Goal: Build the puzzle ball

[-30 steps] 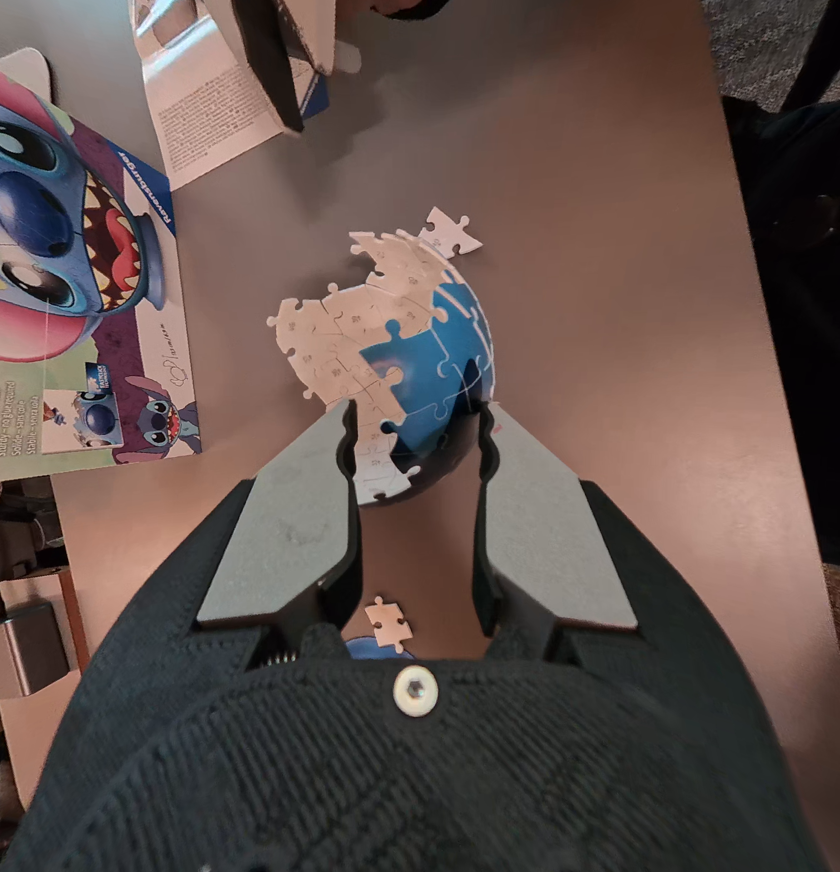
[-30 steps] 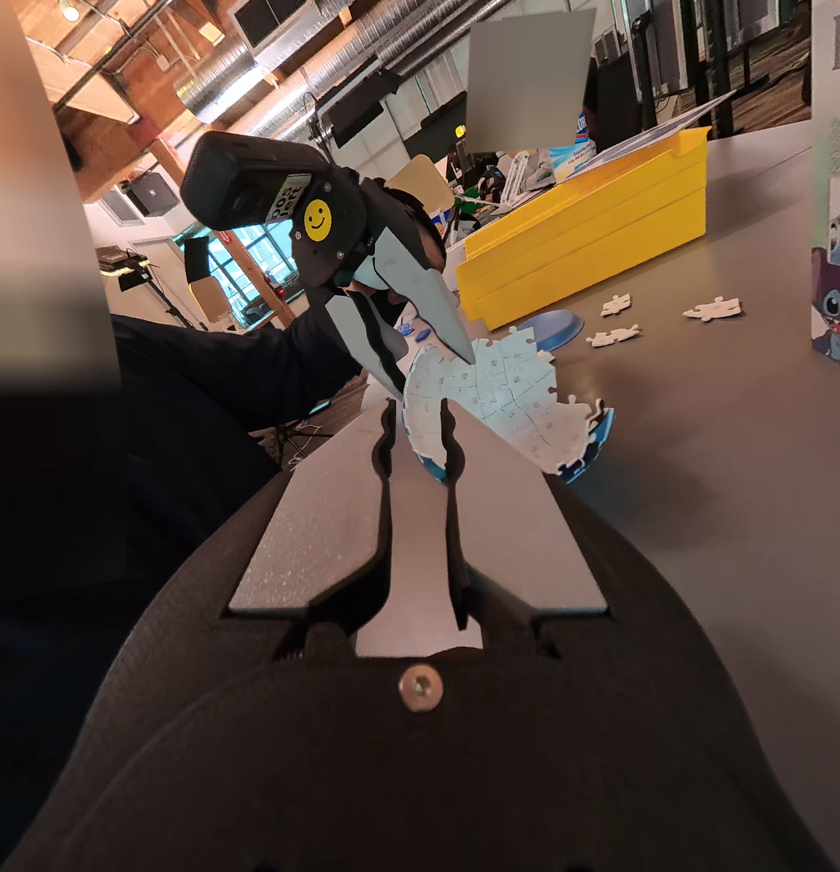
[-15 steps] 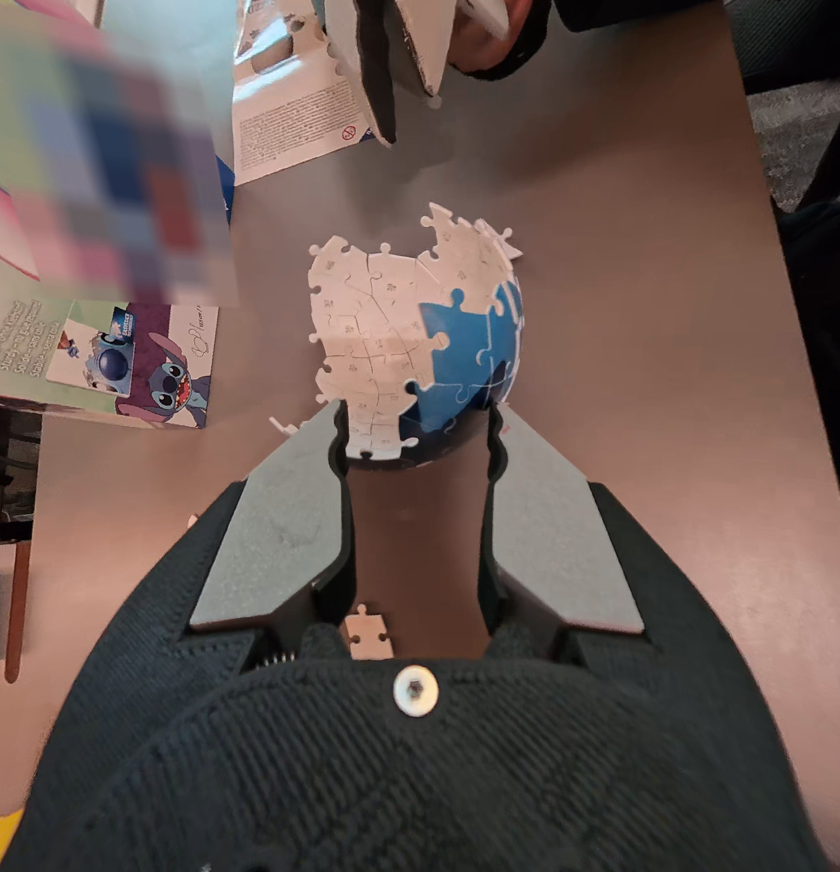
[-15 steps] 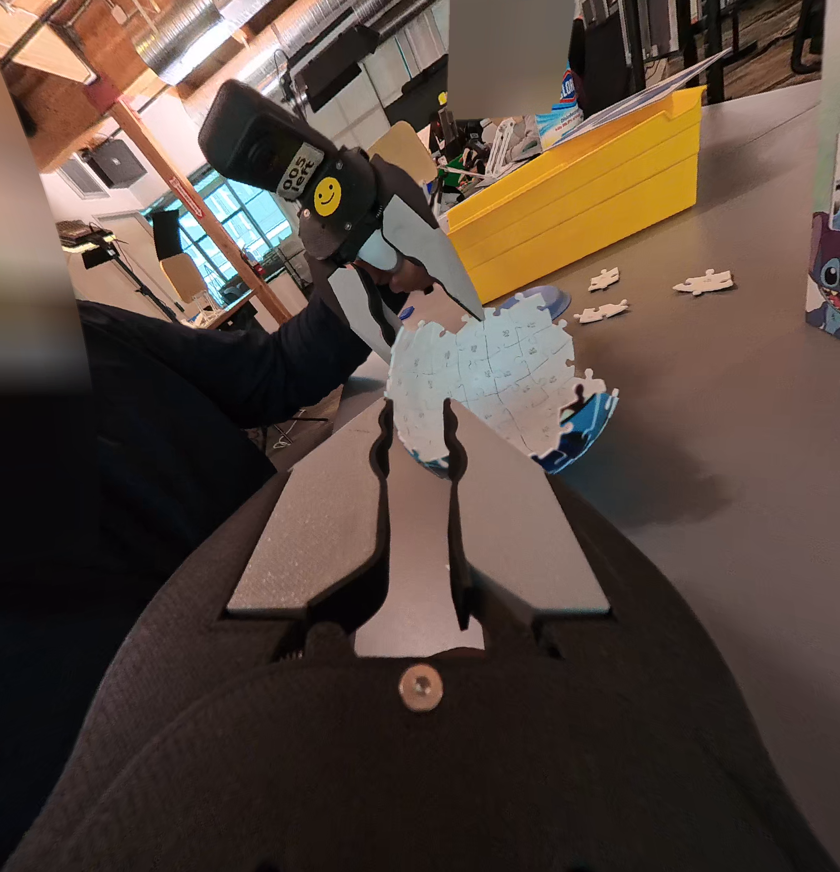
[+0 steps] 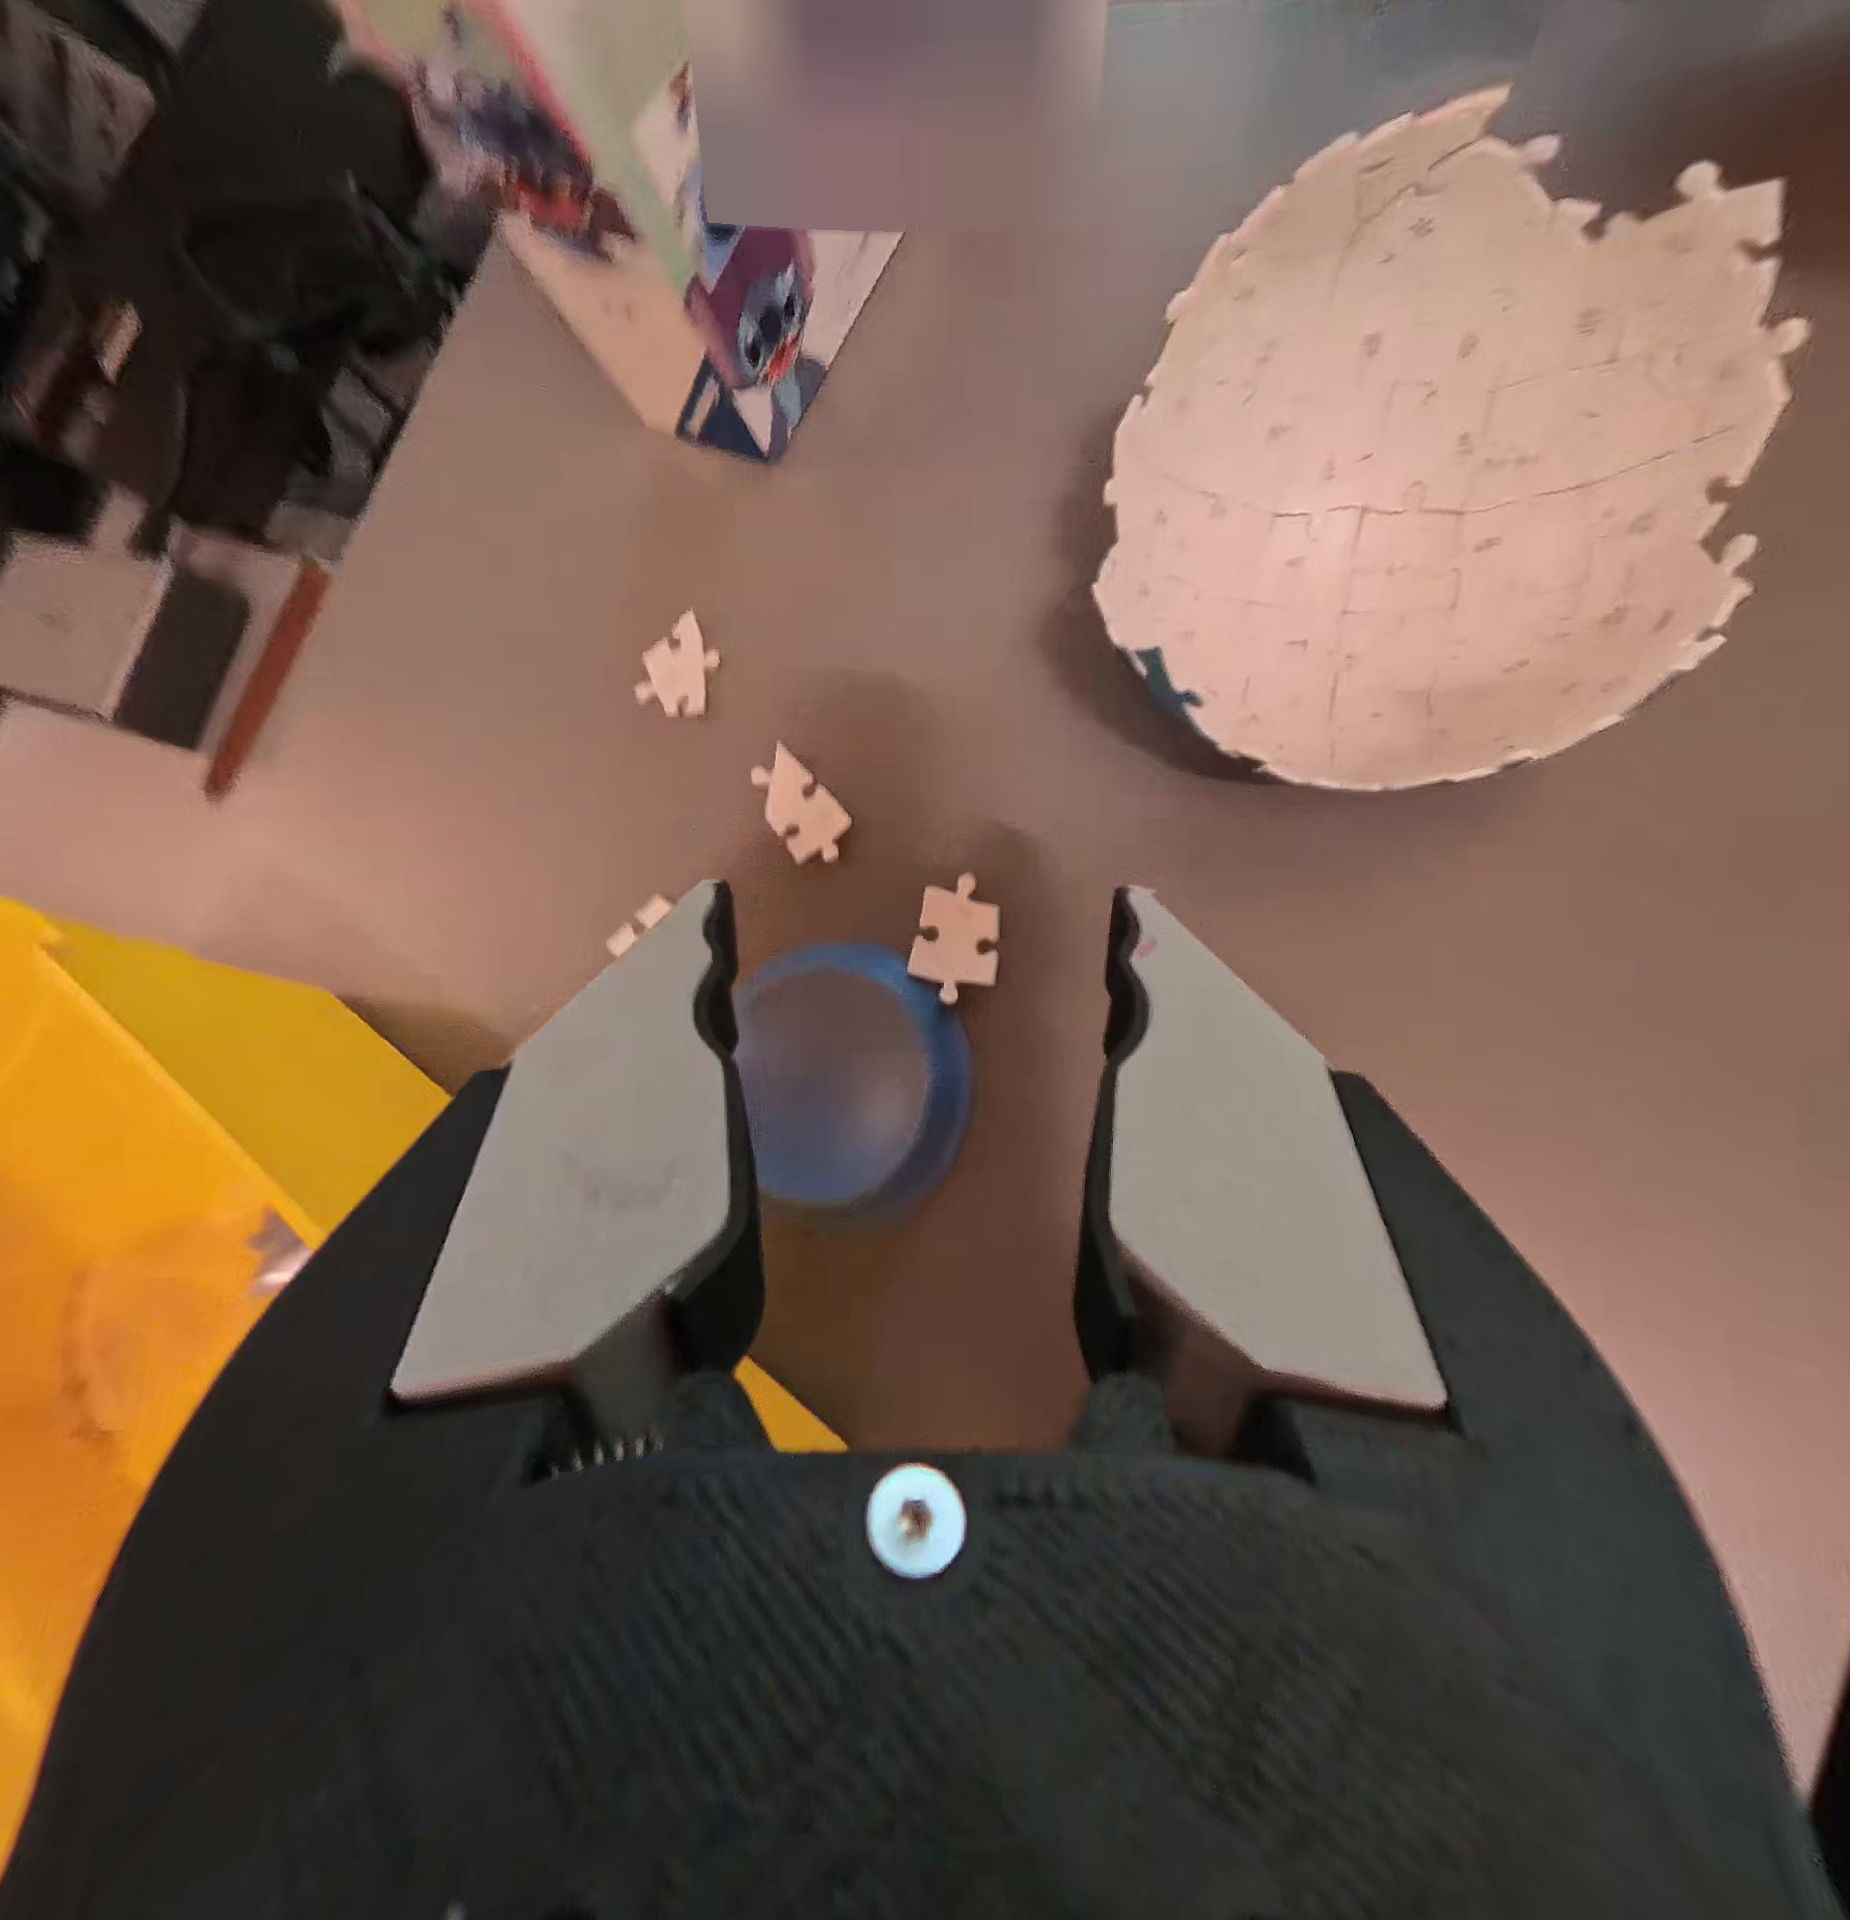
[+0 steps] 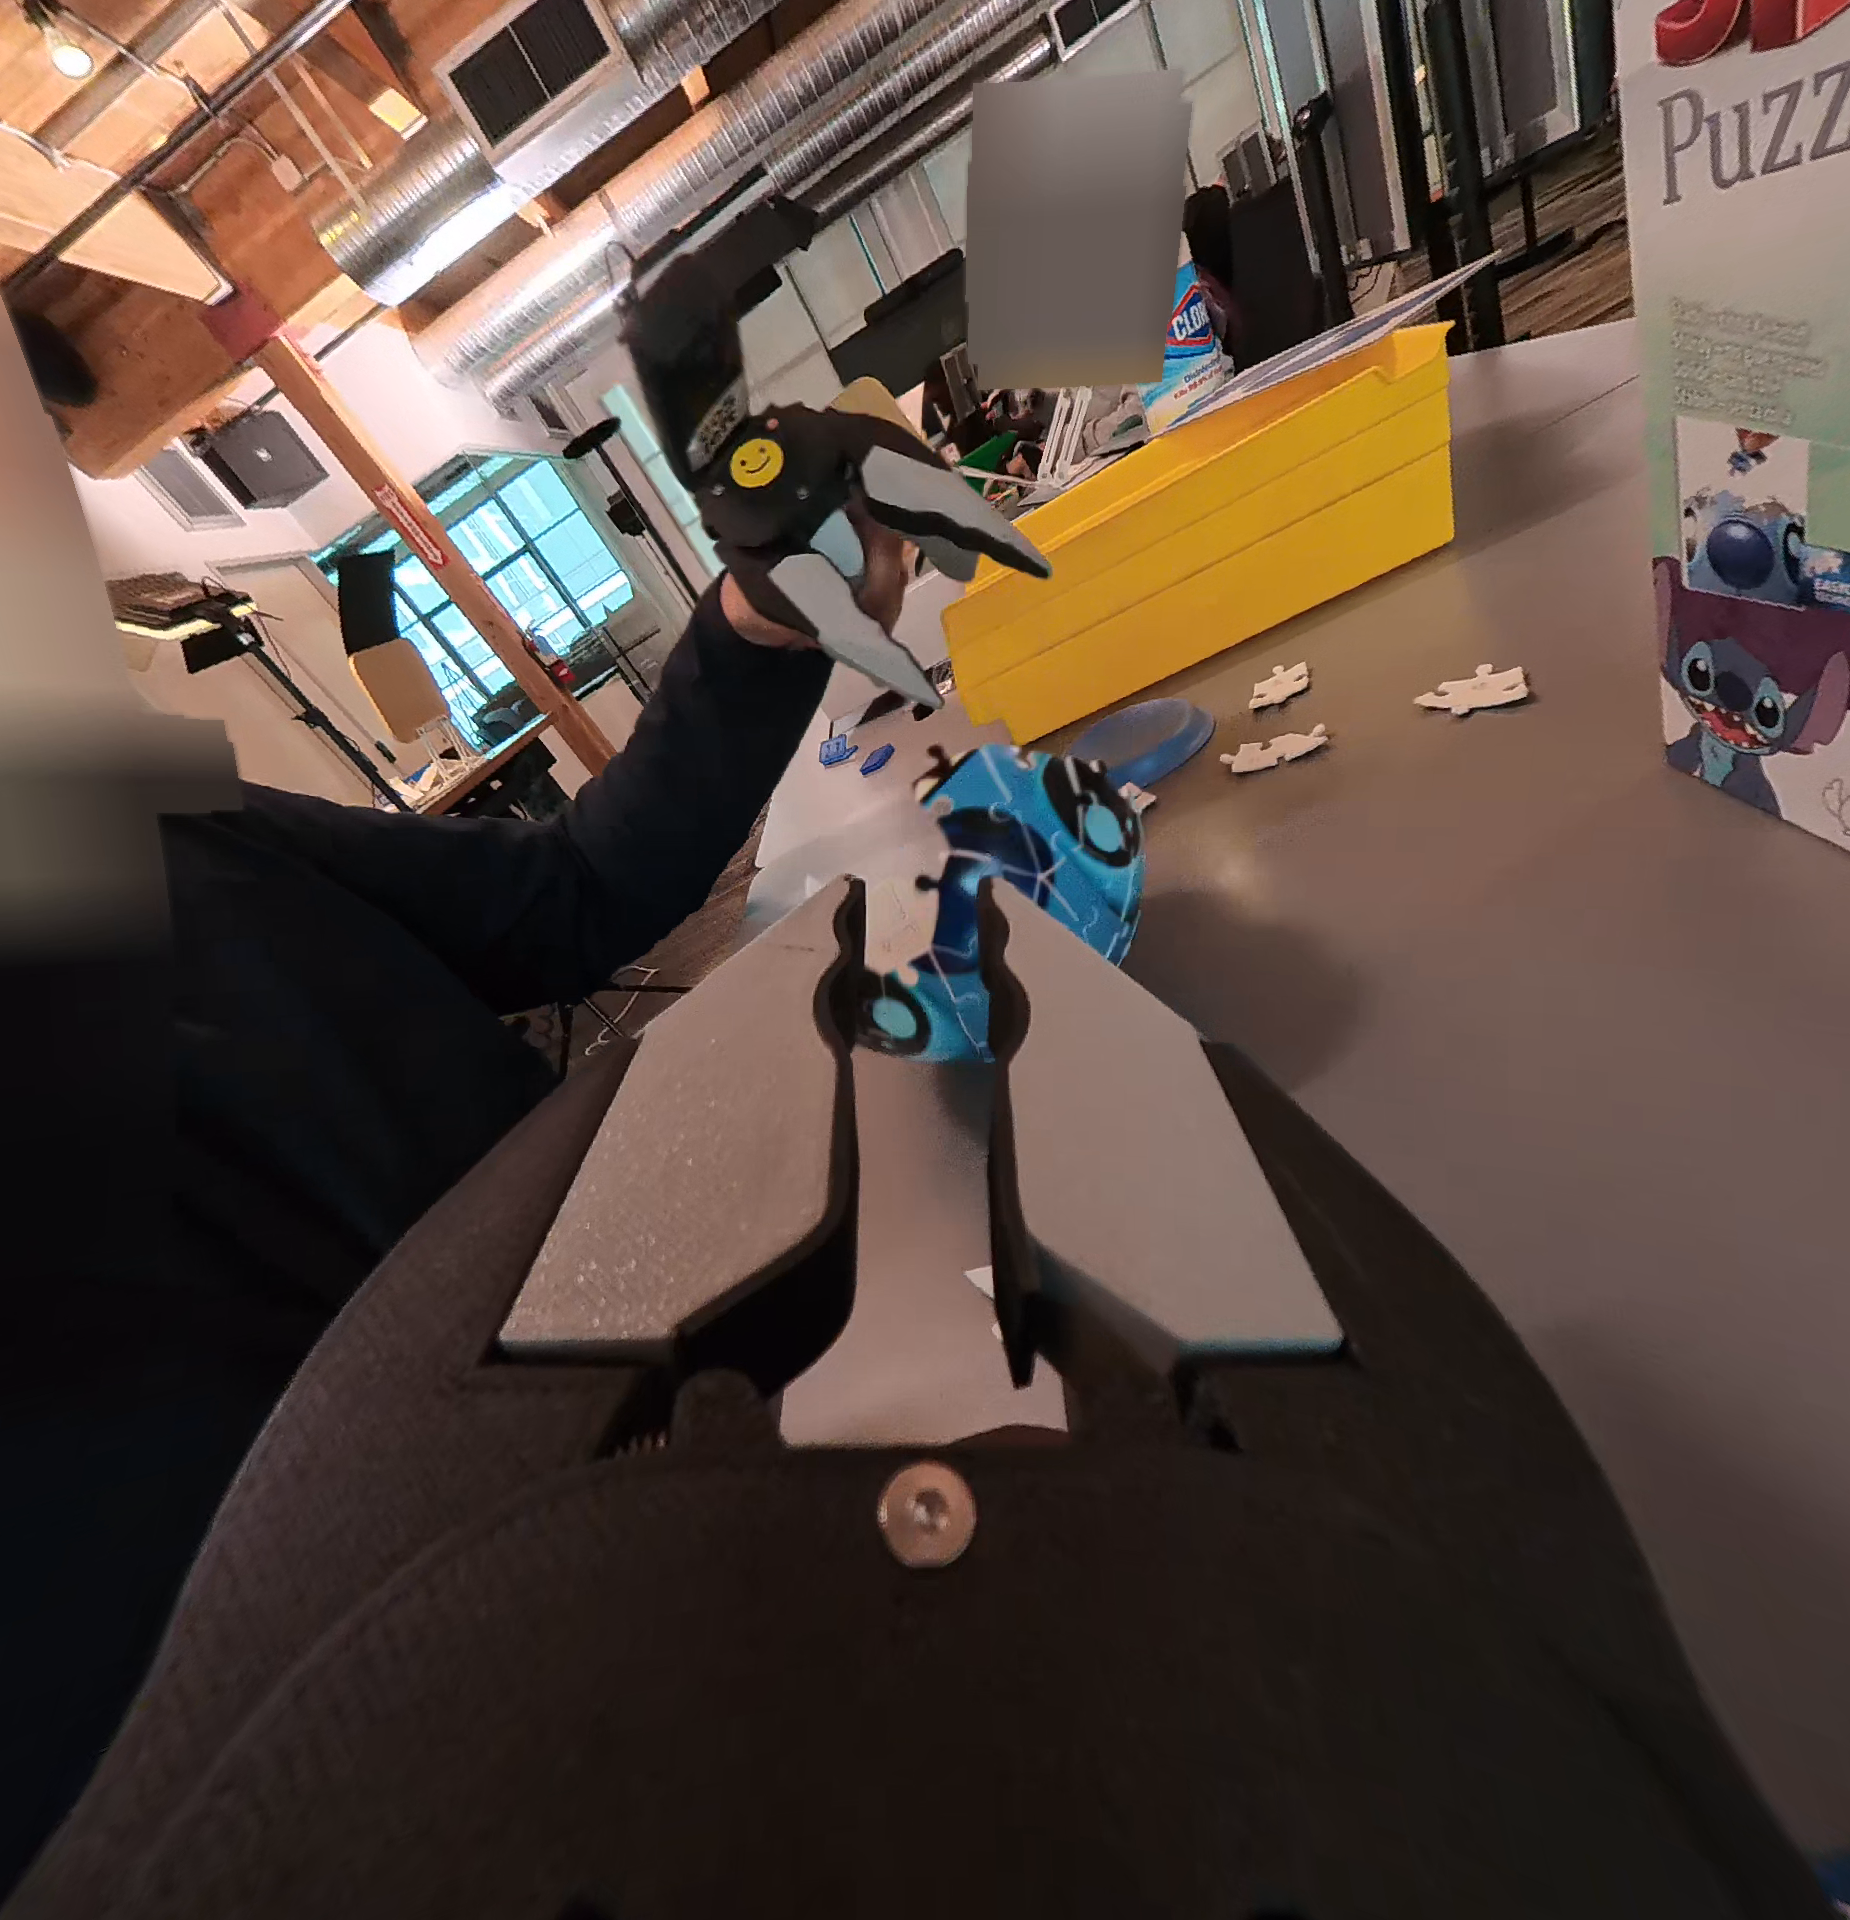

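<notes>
The right claw grips the half-built puzzle ball on the bench. The left claw, spread wide, should descend squarely on the loose piece at twelve o'clock.

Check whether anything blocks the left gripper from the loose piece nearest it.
Nothing visible does. The left gripper hangs open, and the loose piece lies uncovered just ahead of its fingertips, one corner at the rim of the blue stand.
</notes>
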The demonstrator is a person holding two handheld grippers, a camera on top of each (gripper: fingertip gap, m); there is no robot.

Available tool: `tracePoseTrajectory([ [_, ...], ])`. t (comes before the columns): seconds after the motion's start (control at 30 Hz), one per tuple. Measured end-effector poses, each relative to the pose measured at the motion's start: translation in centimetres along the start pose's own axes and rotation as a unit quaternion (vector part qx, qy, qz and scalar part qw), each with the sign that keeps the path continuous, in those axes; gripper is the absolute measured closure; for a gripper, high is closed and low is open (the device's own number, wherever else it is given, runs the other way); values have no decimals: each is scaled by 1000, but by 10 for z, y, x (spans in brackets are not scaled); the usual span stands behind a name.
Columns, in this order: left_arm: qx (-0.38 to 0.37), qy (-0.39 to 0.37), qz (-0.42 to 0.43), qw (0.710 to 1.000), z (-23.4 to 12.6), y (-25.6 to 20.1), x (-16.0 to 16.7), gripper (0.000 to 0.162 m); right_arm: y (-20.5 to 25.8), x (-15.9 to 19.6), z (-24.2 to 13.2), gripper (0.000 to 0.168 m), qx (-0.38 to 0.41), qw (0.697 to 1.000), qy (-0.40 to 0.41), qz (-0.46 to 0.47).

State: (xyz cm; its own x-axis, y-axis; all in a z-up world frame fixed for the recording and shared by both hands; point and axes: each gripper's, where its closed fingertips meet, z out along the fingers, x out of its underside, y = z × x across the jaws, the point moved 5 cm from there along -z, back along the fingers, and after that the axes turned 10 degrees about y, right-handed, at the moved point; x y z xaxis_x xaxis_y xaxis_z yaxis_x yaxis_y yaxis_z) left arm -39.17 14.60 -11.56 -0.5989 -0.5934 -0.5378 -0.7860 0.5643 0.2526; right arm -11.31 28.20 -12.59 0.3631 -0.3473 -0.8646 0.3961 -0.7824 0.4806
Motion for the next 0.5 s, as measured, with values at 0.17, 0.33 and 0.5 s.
tracePoseTrajectory([
  [0.17, 39, 63, -69, 995, 26, 21, 29, 89, 0, 0, -1, 151, 1, 1000, -3, -1],
  [0.33, 5, 168, -107, 980, 44, 33, 39, 93, 0, 0, -2, 150, -1, 1000, -7, -1],
  [0.5, 9, 211, -151, 966, 52, 20, 41, 94, 3, -2, -4, 150, -2, 1000, -12, -7],
])
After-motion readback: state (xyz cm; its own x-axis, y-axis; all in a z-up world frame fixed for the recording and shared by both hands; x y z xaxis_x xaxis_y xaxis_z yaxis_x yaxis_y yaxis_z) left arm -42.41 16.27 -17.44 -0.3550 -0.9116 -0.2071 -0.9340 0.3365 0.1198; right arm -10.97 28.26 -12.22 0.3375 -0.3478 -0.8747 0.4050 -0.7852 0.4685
